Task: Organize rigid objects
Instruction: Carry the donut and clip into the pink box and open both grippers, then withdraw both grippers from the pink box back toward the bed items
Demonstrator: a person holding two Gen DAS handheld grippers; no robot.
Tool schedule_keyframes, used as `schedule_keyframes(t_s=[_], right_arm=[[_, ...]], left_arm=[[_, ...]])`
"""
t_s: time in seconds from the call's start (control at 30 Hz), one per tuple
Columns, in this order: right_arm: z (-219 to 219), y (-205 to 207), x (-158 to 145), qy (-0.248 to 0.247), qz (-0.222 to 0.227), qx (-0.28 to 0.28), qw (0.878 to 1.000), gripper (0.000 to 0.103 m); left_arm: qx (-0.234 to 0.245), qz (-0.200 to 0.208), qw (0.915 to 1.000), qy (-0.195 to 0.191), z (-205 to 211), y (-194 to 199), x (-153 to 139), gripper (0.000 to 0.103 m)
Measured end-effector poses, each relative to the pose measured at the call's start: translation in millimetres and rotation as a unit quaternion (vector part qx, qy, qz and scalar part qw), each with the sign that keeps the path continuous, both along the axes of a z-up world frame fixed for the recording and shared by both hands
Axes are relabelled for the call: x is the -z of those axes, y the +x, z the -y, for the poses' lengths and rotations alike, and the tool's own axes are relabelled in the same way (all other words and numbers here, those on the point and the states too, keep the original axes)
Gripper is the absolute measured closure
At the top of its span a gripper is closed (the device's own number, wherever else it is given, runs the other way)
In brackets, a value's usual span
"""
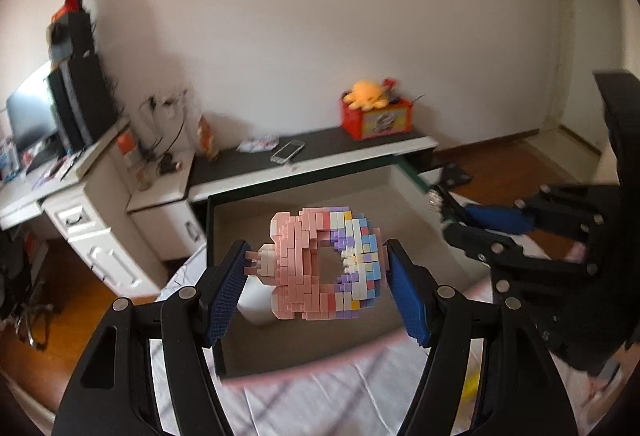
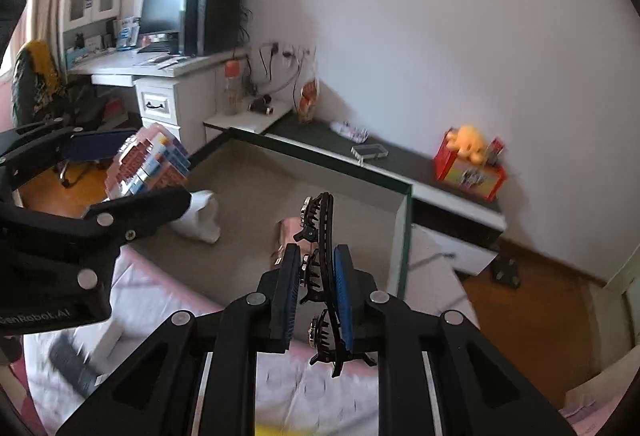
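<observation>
Left gripper (image 1: 316, 268): fingers spread wide, clamped on a pastel block model (image 1: 324, 264) held between the pads, above the open box (image 1: 404, 180). Right gripper (image 2: 318, 288): fingers nearly closed, pinching a black hair claw (image 2: 324, 248) that protrudes past the fingertips.

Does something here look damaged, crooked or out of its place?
Nothing looks damaged. The hair clip sits tilted in the right gripper, and the block model is held by a thin stub in the left gripper above the box.
</observation>
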State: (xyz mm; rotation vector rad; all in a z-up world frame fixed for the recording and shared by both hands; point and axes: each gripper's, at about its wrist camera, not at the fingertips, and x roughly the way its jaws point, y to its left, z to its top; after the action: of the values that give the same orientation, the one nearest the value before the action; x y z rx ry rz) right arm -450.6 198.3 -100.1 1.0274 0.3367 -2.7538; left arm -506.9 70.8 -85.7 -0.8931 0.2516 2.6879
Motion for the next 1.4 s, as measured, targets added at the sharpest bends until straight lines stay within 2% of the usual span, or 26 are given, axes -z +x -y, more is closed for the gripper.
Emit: schedule_keyframes(t_s=[0.17,0.27,0.4,0.5,0.53,0.57,0.63,0.67,0.7,0.73,0.77,0.87,0.9,0.93,1.0,1.2,1.4], right_arm=[[-12,-58,32,-0.007,0.056,0.02,0.998,0.085],[-17,-84,52,-0.005,0.083,0.031,0.996,0.085],[-29,-97,68,-0.021,0.107,0.042,0.993,0.085],[-37,-96,71,-0.042,0.115,0.047,0.991,0.085],[-38,-96,71,-0.043,0.113,0.049,0.991,0.085],[-40,-95,72,-0.041,0.114,0.05,0.991,0.085],[-40,-94,71,-0.044,0.113,0.05,0.991,0.085],[-41,-92,69,-0.048,0.112,0.05,0.991,0.08],[-42,-91,66,-0.049,0.109,0.051,0.992,0.066],[-41,-87,62,-0.049,0.1,0.051,0.992,0.059],[-40,-81,56,-0.047,0.087,0.05,0.994,0.053],[-36,-67,39,-0.049,0.063,0.04,0.996,0.05],[-35,-60,32,-0.046,0.053,0.039,0.997,0.042],[-33,-52,25,-0.039,0.04,0.039,0.998,0.039],[-29,-31,9,-0.031,0.008,0.038,0.999,0.026],[-19,32,-23,-0.028,-0.059,0.038,0.997,0.022],[-4,94,-32,-0.005,-0.104,0.048,0.993,0.021]], left_arm=[[-0.009,0.048,0.9981,-0.039,-17,-54,26,0.034],[-0.007,0.085,0.9954,-0.045,-25,-76,47,0.034],[-0.022,0.108,0.992,-0.062,-30,-91,70,0.034],[-0.02,0.12,0.9911,-0.054,-31,-96,78,0.034],[-0.018,0.123,0.991,-0.051,-32,-95,79,0.032],[-0.018,0.121,0.9912,-0.049,-32,-94,79,0.024],[-0.019,0.109,0.9927,-0.048,-33,-89,76,0.012],[-0.018,0.101,0.9936,-0.047,-33,-86,74,0.01],[-0.017,0.093,0.9944,-0.047,-33,-83,71,0.01],[-0.021,0.083,0.9952,-0.047,-31,-78,67,0.01],[-0.025,0.072,0.9961,-0.046,-28,-74,63,0.008],[-0.038,0.036,0.9979,-0.037,-17,-56,46,0.003],[-0.041,0.025,0.9982,-0.035,-14,-47,40,0.002],[-0.044,0.013,0.9984,-0.033,-9,-38,34,0.0],[-0.042,-0.009,0.9988,-0.023,1,-15,22,0.0],[-0.06,-0.054,0.9963,-0.031,22,43,7,0.0],[-0.063,-0.075,0.9948,-0.029,35,105,3,0.0]])
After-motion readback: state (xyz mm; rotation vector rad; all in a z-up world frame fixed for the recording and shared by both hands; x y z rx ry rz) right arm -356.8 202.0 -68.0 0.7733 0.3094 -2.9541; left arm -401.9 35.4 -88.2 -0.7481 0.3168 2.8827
